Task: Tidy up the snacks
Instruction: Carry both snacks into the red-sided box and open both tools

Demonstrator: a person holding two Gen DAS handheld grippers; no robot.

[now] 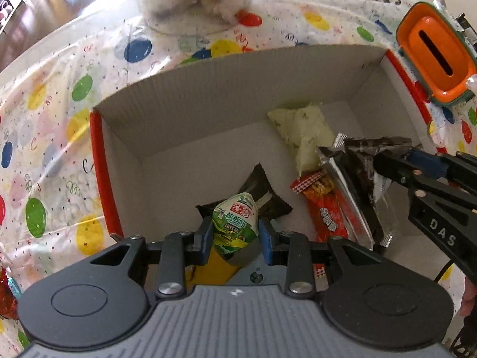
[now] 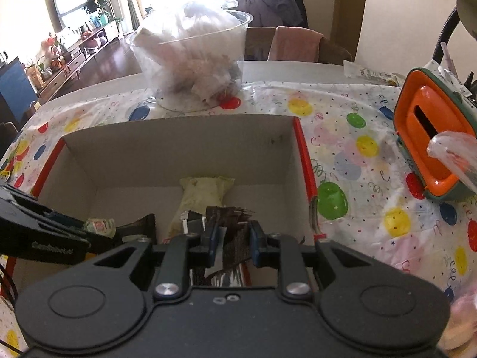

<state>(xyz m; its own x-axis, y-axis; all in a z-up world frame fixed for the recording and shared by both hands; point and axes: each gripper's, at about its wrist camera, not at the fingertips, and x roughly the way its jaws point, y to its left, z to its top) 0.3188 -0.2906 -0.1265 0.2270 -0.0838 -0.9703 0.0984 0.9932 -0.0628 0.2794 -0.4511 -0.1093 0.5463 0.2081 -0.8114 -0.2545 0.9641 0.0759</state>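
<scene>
Four snacks already lie in the cardboard box (image 1: 179, 95); left tool (image 1: 235, 234) grasps a green pouch (image 1: 235, 223), right tool (image 2: 231, 237) a dark wrapper (image 2: 234, 238) (both unreleased).

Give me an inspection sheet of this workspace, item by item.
Surface: table with balloon-print cloth.
Job's things: cardboard box holding a pale yellow packet, a red packet and a dark packet.
Clutter: clear plastic bowl; orange container.
Grippers: left hand-held gripper shut on a green pouch; right hand-held gripper around a dark wrapper.
Cables: black cable.
Surroundings: living room, chair.
</scene>
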